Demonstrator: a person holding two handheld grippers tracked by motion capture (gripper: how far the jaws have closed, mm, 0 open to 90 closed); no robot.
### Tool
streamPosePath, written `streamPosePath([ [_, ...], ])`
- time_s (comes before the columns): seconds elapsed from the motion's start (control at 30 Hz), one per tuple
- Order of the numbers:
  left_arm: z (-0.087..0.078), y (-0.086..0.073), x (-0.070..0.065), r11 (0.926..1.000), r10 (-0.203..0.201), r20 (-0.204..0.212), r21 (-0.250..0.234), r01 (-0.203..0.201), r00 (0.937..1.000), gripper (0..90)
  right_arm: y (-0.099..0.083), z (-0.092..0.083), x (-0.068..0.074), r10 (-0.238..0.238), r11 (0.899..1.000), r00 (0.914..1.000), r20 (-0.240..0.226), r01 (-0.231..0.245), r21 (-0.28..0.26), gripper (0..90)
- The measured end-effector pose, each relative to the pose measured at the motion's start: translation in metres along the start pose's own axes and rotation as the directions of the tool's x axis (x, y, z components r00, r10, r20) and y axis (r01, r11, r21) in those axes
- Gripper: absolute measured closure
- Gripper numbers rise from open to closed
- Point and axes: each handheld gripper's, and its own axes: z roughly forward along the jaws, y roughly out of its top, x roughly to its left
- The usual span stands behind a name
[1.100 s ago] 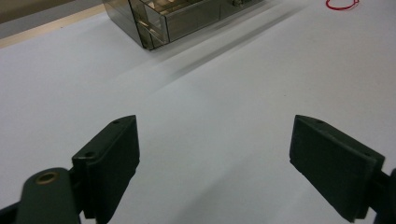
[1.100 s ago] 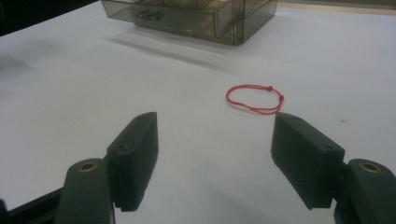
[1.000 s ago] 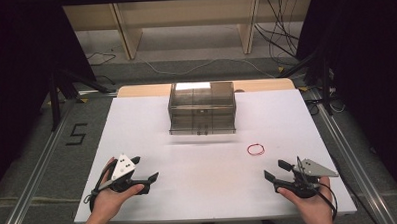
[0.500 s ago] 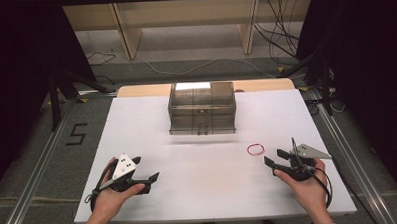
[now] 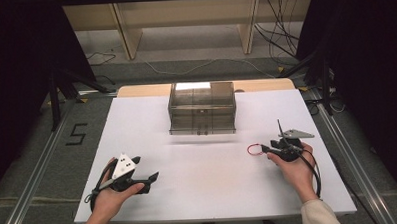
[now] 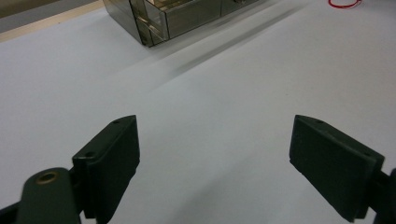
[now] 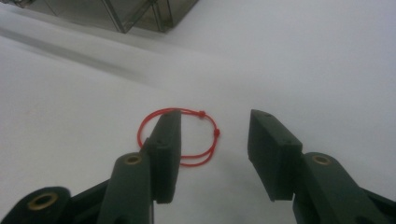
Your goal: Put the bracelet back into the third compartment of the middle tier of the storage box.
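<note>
So far I've only brought my right gripper (image 7: 212, 154) over the red string loop (image 7: 180, 137) lying on the white table (image 5: 204, 192); its jaws have just been closing, nothing pinched yet. My left gripper (image 6: 229, 163) waits, jaws spread. Grasping and lifting remain.

Two black jaws of the left gripper (image 6: 215, 163) rise from the bottom of the frame, one at lower left and one at lower right, standing wide apart with only bare white tabletop (image 6: 233, 93) between them. At the top, left of centre, sits the corner of a smoky translucent plastic box (image 6: 163, 21) casting a soft shadow across the white. In the upper right corner a thin red cord loop (image 6: 344, 3) is cut off by the frame edge
</note>
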Motion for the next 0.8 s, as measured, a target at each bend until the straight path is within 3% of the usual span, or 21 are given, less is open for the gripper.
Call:
streamPosePath([
  [0.47, 0.001, 0.000, 0.000, 1.0000, -0.001, 0.000, 0.000, 0.001, 1.0000, 16.1, 0.002, 0.022, -0.005, 0.011, 0.997, 0.9999, 0.002, -0.012, 0.073, 64.6],
  [0.67, 0.001, 0.000, 0.001, 1.0000, -0.003, 0.000, -0.001, 0.003, 1.0000, 16.1, 0.002, 0.023, -0.004, 0.006, 0.997, 0.9998, 0.017, -0.007, 0.078, 68.3],
  [0.8, 0.001, 0.000, 0.000, 1.0000, -0.003, -0.001, -0.002, 0.003, 1.0000, 16.1, 0.001, 0.024, -0.002, 0.010, 0.997, 0.9989, 0.047, -0.013, 0.075, 76.0],
])
